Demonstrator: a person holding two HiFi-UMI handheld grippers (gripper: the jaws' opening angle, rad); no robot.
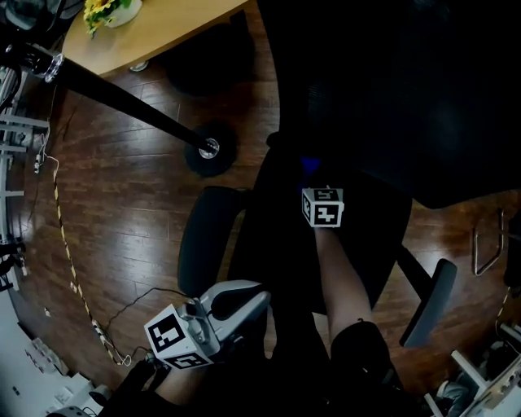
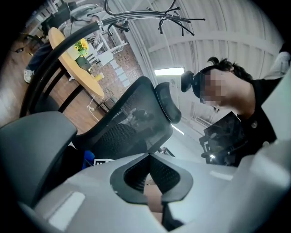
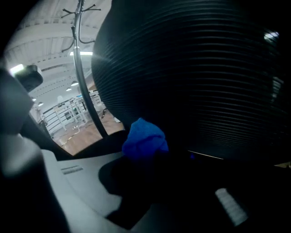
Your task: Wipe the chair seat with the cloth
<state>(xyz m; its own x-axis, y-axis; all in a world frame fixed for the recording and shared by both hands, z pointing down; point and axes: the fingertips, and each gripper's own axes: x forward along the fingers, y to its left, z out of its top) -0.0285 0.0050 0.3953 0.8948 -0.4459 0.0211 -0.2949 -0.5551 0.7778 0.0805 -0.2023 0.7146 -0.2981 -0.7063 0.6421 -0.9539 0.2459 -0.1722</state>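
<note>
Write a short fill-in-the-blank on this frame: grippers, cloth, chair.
1. The right gripper pinches a ____ cloth.
2. The left gripper, jaws together, holds ____.
3. The right gripper is over the ____ of the black chair.
4. The flowers on the wooden table are ____.
Missing words: blue; nothing; seat; yellow.

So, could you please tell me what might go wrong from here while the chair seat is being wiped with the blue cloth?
1. The blue cloth sits bunched at the tip of the right claw. Little of it spreads out, so the claw itself may rub the chair seat, or the cloth may slip out.
2. The left claw hangs shut beside the armrest, not steadying the chair, which might swivel under the push.
</note>
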